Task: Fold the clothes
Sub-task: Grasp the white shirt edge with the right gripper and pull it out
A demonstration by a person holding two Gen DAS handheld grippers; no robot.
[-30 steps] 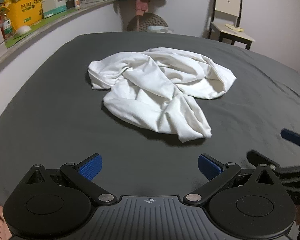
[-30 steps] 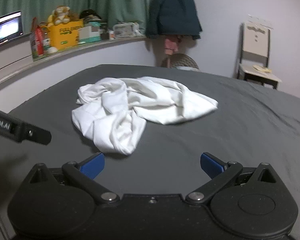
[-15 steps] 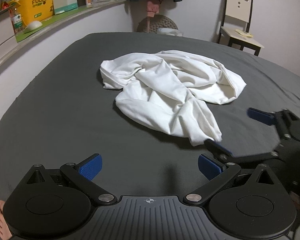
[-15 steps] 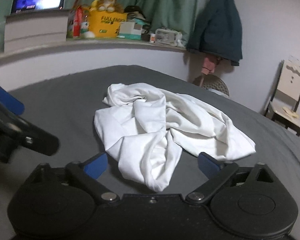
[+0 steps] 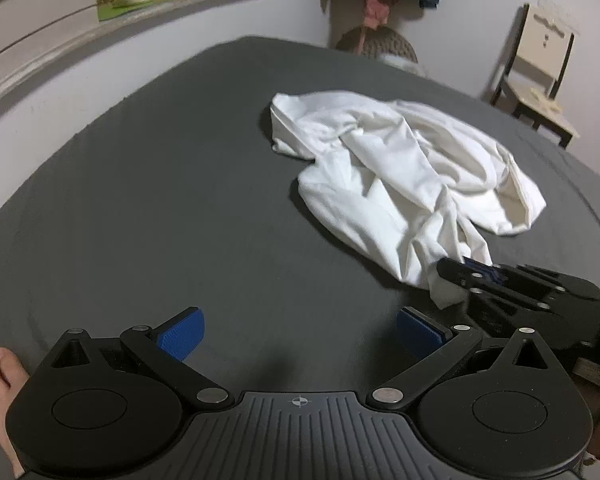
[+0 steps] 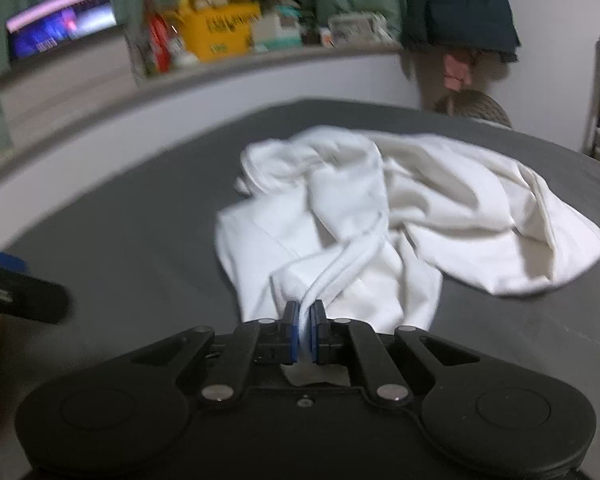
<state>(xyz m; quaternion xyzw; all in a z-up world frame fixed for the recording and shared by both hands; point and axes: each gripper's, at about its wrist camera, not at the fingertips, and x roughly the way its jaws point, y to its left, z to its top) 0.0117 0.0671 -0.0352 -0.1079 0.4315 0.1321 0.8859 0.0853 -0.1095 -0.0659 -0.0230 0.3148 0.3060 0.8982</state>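
My right gripper (image 6: 305, 320) has gone from jaws apart to clamped on the near hem of the crumpled white garment (image 5: 400, 176), heaped mid-bed on the grey sheet (image 5: 160, 200). Left gripper (image 5: 300, 332) hangs spread, empty. Likely ready to pull it flat.

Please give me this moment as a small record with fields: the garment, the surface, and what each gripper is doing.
garment: white garment, crumpled in a heap, not folded
surface: dark grey bed sheet
right gripper: shut on a banded edge at the near end of the garment
left gripper: open, holds nothing, over bare sheet to the left of the garment
background: chair by the wall, yellow box on the ledge
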